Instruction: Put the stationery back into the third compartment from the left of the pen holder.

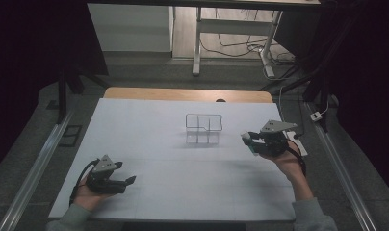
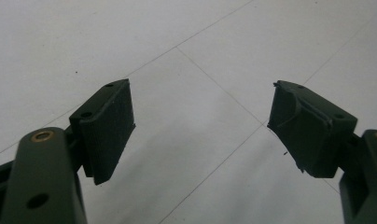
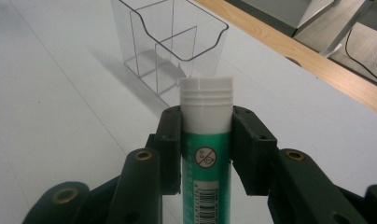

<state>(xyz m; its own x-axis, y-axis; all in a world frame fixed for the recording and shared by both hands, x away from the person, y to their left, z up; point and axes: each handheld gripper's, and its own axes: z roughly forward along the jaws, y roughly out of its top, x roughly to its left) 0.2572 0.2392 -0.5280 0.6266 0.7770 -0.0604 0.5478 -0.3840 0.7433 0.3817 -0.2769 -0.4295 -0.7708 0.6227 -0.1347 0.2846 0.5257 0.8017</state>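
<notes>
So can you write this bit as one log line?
right gripper: shut on glue stick | left gripper: open, empty | clear organizer: empty

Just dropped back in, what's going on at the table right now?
A person works at the white table with a gripper in each hand. The right gripper is shut on a glue stick with a green label and white cap, held off the table with its cap end toward the clear compartmented organizer, which stands empty. The left gripper hangs open over bare table near the front left edge, holding nothing.
</notes>
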